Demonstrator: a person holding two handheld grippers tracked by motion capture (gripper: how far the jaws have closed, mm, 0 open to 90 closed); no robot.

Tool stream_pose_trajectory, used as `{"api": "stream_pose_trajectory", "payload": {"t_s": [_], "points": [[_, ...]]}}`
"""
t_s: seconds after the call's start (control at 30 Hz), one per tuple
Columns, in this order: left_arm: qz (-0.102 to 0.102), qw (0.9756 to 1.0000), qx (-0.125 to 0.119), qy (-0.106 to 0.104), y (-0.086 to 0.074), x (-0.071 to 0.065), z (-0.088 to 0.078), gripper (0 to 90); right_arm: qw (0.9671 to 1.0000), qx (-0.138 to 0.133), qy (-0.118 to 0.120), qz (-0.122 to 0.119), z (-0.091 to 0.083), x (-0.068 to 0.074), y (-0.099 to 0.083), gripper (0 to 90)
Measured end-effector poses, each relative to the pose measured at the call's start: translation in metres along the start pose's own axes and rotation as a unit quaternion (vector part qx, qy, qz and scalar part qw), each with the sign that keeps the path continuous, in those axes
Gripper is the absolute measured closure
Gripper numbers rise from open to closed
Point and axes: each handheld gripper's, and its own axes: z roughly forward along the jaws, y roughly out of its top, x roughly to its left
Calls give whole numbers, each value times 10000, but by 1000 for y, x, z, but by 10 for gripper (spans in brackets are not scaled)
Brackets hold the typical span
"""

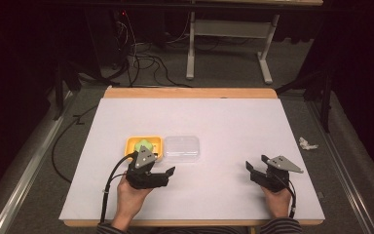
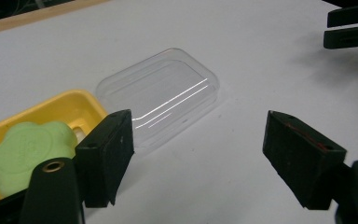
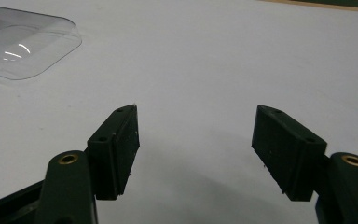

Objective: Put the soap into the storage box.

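In the high view, a yellow tray [image 1: 130, 145] with a green soap-like piece [image 1: 144, 145] in it is seen left of centre on the counter [image 1: 233, 122], and a clear lid [image 1: 181, 148] lies flat just beside its right edge, the two long sides running across the counter. The left gripper [image 1: 157, 166] is held just in front of the tray, jaws spread wide and empty; the right gripper [image 1: 255, 163] is kept well apart near the right side, likewise wide and empty. In the left gripper view, the clear lid [image 2: 161, 95] is shown ahead of the wide jaws, with its long axis slanting from lower left to upper right, and the yellow tray [image 2: 65, 106] with the green piece [image 2: 25, 149] lies at the left; nothing is gripped. In the right gripper view, the lid [image 3: 23, 44] is seen far off at the upper left, beyond open jaws over bare counter. The step in hand is judged to be the approach to the lid; next, a jaw would have to be slipped under its thin rim, across the short side, before it can be lifted over the tray.
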Motion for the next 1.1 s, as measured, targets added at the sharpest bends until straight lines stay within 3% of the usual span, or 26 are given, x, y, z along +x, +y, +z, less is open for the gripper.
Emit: {"api": "stream_pose_trajectory", "payload": {"t_s": [0.33, 0.43, 0.57, 0.73, 0.9, 1.1], "points": [[-35, 10000, 36, -67, -8, -4, 3, 255, 10000, 23, 14, -2, 0, 0, 0, 324], [113, 9999, 79, -85, -13, -6, 4, 260, 10000, 30, 7, -24, 0, 0, 0, 324], [135, 9998, 106, -100, -16, -7, 6, 260, 10000, 30, 3, -18, 0, 0, 0, 323], [56, 9999, 59, -122, -18, -6, 7, 259, 10000, 34, 7, -20, 0, 0, 0, 323], [-106, 9994, 79, -323, -20, -4, 9, 254, 10000, 38, 7, -26, 1, 0, 0, 323], [-158, 9995, 99, -272, -23, -2, 13, 254, 10000, 48, 17, -30, 1, 0, 0, 323]]}}
